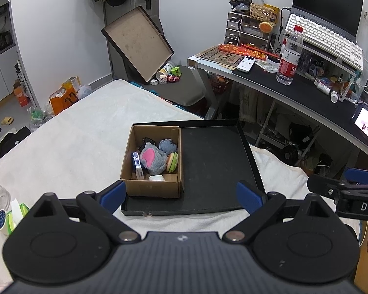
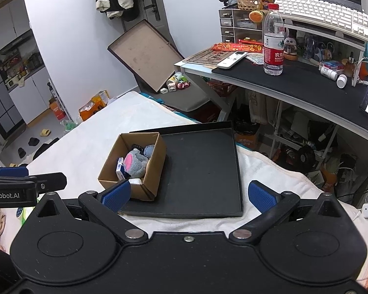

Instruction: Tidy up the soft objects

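Both claws, left and right, being held apart, empty, above tray; soft toys being kept together in box, likely sorted.

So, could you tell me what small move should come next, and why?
Probably ease the left gripper forward and down toward the grey plush in the cardboard box. Both grippers' jaws stand open and empty, the black tray beside the box lies bare, and the plush sits on top, nearest the left gripper.
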A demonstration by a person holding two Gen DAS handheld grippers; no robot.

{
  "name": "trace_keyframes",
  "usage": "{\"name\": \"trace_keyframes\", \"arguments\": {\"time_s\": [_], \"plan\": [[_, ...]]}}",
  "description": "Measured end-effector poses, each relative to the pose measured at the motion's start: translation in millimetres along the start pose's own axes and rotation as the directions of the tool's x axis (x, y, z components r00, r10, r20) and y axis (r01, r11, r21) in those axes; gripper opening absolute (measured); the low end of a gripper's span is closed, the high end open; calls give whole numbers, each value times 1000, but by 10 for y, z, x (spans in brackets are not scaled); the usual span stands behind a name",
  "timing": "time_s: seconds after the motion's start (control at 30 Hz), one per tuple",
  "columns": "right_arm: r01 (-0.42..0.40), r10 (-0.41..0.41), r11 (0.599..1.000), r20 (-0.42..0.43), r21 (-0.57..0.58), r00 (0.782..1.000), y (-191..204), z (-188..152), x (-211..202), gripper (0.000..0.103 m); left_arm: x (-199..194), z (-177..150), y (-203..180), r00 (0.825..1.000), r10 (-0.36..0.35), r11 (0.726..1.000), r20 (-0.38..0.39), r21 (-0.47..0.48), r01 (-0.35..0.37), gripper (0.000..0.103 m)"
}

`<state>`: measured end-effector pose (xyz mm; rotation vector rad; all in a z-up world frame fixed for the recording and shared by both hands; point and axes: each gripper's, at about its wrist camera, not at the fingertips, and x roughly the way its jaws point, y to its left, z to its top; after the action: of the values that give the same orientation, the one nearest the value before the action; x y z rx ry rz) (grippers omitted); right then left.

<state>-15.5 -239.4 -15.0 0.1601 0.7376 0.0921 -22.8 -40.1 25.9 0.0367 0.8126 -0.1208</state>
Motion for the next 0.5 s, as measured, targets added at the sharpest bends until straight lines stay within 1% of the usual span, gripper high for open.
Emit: {"name": "trace_keyframes", "arguments": {"time_s": [0.5], "plan": [[2,-2,1000,0,8,1000,-19,-11,-5,103,-11,6,-35,1000,5,1000,9,10,-5,96]]}}
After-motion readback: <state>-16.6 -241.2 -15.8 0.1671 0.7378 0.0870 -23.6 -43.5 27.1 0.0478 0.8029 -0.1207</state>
